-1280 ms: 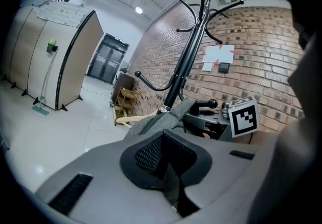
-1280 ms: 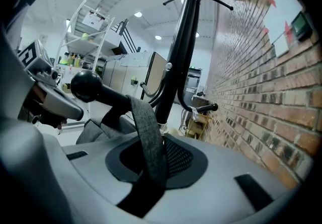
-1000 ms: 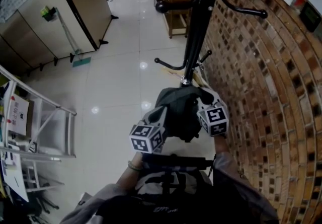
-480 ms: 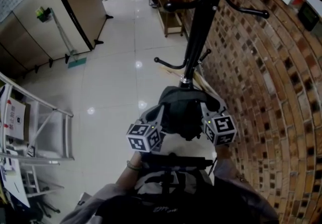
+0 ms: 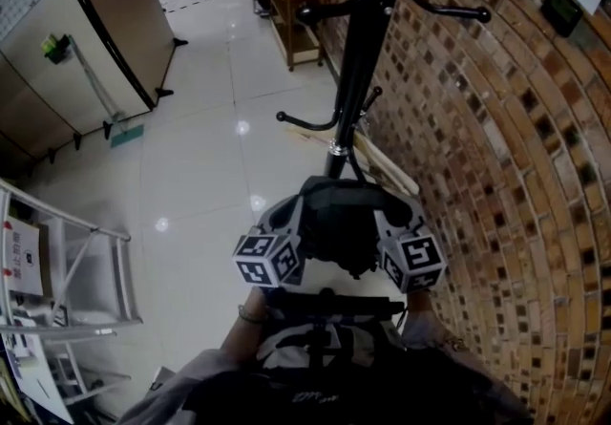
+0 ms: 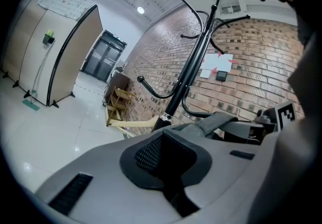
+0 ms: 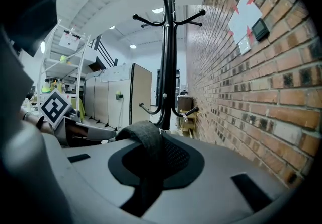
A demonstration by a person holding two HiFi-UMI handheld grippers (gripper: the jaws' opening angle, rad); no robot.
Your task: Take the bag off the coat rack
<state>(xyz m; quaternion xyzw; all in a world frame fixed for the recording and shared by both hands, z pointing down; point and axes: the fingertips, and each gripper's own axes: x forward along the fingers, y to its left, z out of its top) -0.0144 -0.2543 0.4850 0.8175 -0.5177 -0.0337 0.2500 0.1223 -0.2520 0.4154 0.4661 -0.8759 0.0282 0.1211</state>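
**A:** Where is the bag (image 5: 336,227) hanging?

**B:** It is hanging between the two grippers, close in front of the person. It is sitting just on the near side of the coat rack (image 5: 355,60) pole, clear of the lower hooks and beside the brick wall (image 5: 496,156). I cannot tell whether it is touching the pole.

**A:** What is the right gripper (image 5: 393,215) doing?

**B:** Its fingers (image 7: 226,167) are pressing together on the strap (image 7: 146,140). The strap is arching up over the dark hollow between them and running down into the narrow slit where they are meeting.

**A:** And the left gripper (image 5: 289,216)?

**B:** Its fingers (image 6: 100,167) are also lying closed, with only a thin dark seam showing between them. The strap is coming out right at their tips and stretching across toward the right gripper, so the left seems to be pinching it too. Both grippers are flanking the bag, and their tips are touching its sides.
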